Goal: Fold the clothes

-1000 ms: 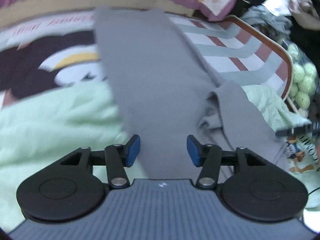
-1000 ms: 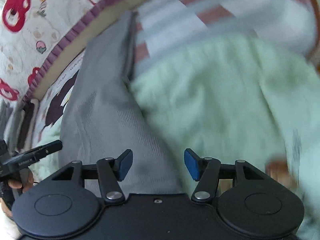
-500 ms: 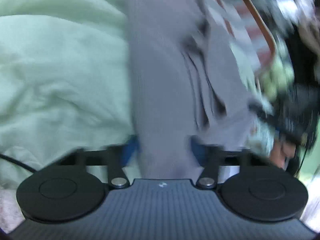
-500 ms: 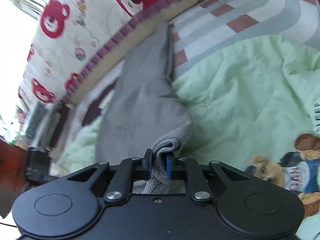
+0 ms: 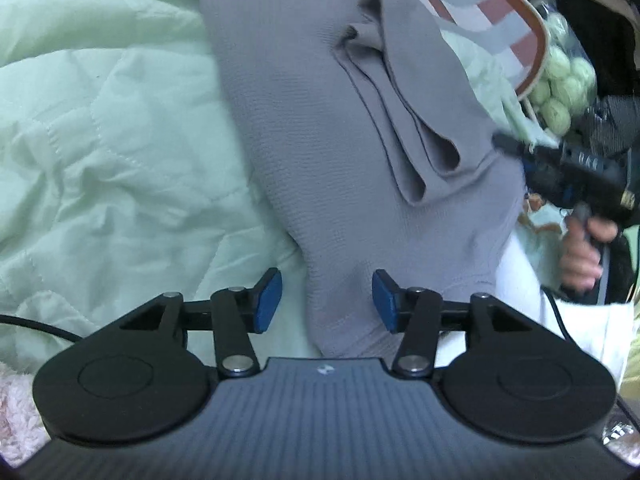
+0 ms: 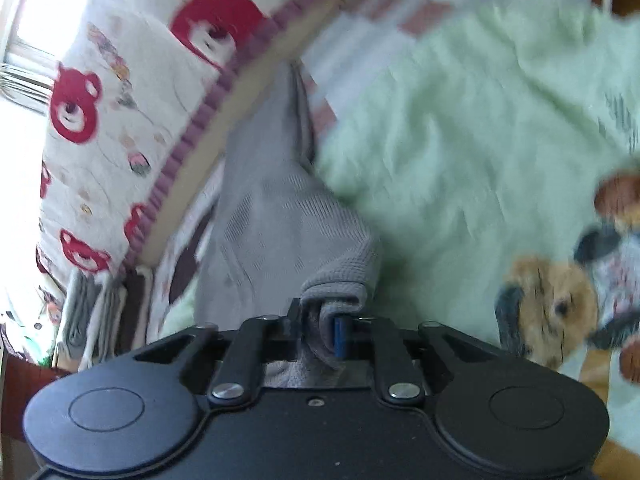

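Observation:
A grey knit garment (image 5: 320, 128) lies stretched along a pale green quilt (image 5: 104, 152), with a folded sleeve on its right part. My left gripper (image 5: 326, 300) is open, its blue pads on either side of the garment's near edge. My right gripper (image 6: 320, 328) is shut on a bunched corner of the grey garment (image 6: 272, 216) and holds it lifted. The right gripper also shows in the left wrist view (image 5: 568, 168), at the garment's right edge.
A bear-print pillow (image 6: 132, 92) with a purple border lies at the far side. A striped sheet (image 5: 472, 4) and a wooden bed rail (image 5: 536, 40) are at the right, with a bag of green balls (image 5: 560, 84) beyond. A bear picture (image 6: 560, 304) is on the quilt.
My right gripper closed on the garment's corner and lifted it. My left gripper moved down along the garment toward its near edge and stays open.

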Demonstrator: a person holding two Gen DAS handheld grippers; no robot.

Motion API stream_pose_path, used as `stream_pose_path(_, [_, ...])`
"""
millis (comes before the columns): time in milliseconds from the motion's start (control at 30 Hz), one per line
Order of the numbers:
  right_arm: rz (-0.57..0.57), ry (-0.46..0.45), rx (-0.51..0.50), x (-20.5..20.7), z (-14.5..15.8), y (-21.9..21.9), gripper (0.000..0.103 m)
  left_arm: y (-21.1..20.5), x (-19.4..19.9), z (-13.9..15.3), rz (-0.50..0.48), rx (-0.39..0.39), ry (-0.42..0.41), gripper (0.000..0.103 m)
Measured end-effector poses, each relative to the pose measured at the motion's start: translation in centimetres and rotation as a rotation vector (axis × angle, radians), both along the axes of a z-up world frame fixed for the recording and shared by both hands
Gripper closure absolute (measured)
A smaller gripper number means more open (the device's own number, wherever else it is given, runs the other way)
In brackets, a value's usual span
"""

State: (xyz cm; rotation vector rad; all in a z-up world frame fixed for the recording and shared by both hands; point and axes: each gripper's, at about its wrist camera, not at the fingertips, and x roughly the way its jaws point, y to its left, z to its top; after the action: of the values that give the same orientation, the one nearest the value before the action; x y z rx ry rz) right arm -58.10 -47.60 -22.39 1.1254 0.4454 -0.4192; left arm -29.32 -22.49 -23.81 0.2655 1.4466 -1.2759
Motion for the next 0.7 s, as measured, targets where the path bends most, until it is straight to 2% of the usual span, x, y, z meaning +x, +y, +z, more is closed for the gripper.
stream_pose_path(67, [-0.014,0.000,0.028,-0.1,-0.2,0.0,0.086,0.0,0.0,-0.2,0.017,-0.018,0.035,0.050])
stream_pose_path(100, [-0.021,0.000,0.043,-0.1,-0.3,0.0,0.086,0.0,0.0,-0.4,0.034,-0.029,0.065,0.056])
stream_pose_path(133, [-0.028,-0.001,0.057,-0.1,-0.3,-0.1,0.085,0.0,0.0,-0.5,0.046,-0.040,0.085,0.081])
stream_pose_path(167, [-0.035,-0.001,0.071,-0.1,-0.4,-0.1,0.080,0.0,-0.2,0.0,0.036,-0.053,0.053,0.094])
stream_pose_path(200, [-0.043,-0.001,0.085,-0.2,-0.5,-0.1,0.076,0.0,-0.5,0.4,0.027,-0.066,0.021,0.096])
stream_pose_path(233, [-0.050,-0.001,0.099,-0.2,-0.6,-0.1,0.071,0.0,-0.7,0.8,0.017,-0.079,-0.013,0.096])
stream_pose_path(300, [-0.064,-0.001,0.128,-0.3,-0.8,-0.1,0.047,0.1,-1.1,2.0,-0.001,-0.126,-0.054,0.096])
stream_pose_path(367, [-0.078,-0.001,0.156,-0.3,-0.9,-0.1,0.041,0.0,-1.1,2.4,-0.006,-0.163,-0.052,0.095])
stream_pose_path(467, [-0.071,0.043,0.149,0.4,-1.2,0.1,0.041,-0.3,-0.6,2.1,0.012,-0.183,-0.013,0.094])
stream_pose_path(500, [-0.064,0.064,0.139,0.8,-1.3,0.2,0.043,-0.4,-0.3,1.7,0.026,-0.179,0.005,0.092])
stream_pose_path(533, [-0.057,0.085,0.130,1.1,-1.4,0.3,0.049,-0.3,-0.1,1.2,0.042,-0.176,0.025,0.091])
stream_pose_path(567, [-0.051,0.106,0.120,1.5,-1.5,0.4,0.073,-0.3,0.2,0.8,0.057,-0.170,0.044,0.088])
stream_pose_path(600, [-0.044,0.127,0.110,1.9,-1.6,0.5,0.080,-0.4,0.3,0.3,0.063,-0.153,0.057,0.077])
stream_pose_path(633, [-0.039,0.146,0.102,2.2,-1.7,0.6,0.080,-0.6,0.5,-0.1,0.067,-0.138,0.069,0.066])
stream_pose_path(700, [-0.064,0.136,0.125,1.9,-1.6,0.6,0.080,-0.8,0.2,-0.5,0.053,-0.126,0.068,0.054])
